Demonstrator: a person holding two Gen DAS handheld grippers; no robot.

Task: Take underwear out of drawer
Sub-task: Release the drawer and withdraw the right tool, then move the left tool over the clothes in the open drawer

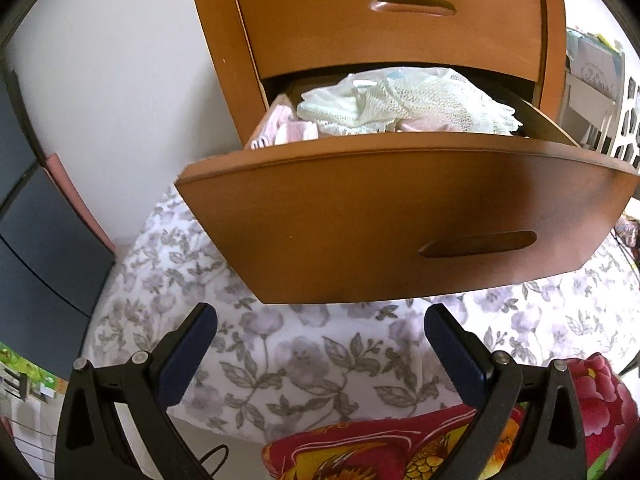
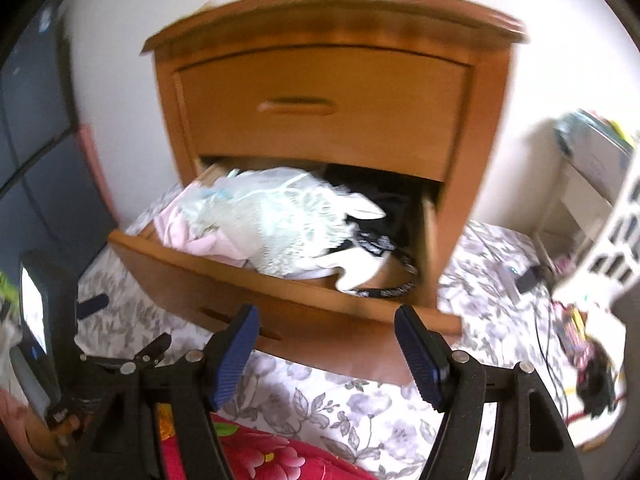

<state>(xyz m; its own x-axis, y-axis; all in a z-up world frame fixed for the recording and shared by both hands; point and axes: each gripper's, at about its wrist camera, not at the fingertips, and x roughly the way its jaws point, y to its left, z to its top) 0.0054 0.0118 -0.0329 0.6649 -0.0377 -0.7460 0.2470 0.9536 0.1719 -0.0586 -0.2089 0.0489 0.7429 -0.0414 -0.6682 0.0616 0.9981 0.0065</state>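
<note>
**Lying in the open lower drawer, the underwear is untouched**

Heaped in the pulled-out lower drawer (image 2: 224, 280) of a wooden nightstand (image 2: 332, 16), the underwear (image 2: 272, 220) is seen as a pale mint lace piece on top, with pink fabric (image 2: 188, 232) beside it and black garments (image 2: 380, 208) toward the other side. The upper drawer (image 1: 392, 20) is shut. The nightstand is stood on a floral bedsheet (image 1: 280, 360), and a red flowered blanket (image 2: 256, 456) is spread nearest the cameras. The left gripper (image 1: 320, 344) is held below the drawer front, its fingers (image 1: 188, 352) spread wide with nothing between them. The right gripper (image 2: 326, 356) is held before the drawer, fingers (image 2: 236, 356) likewise parted and empty.
</note>
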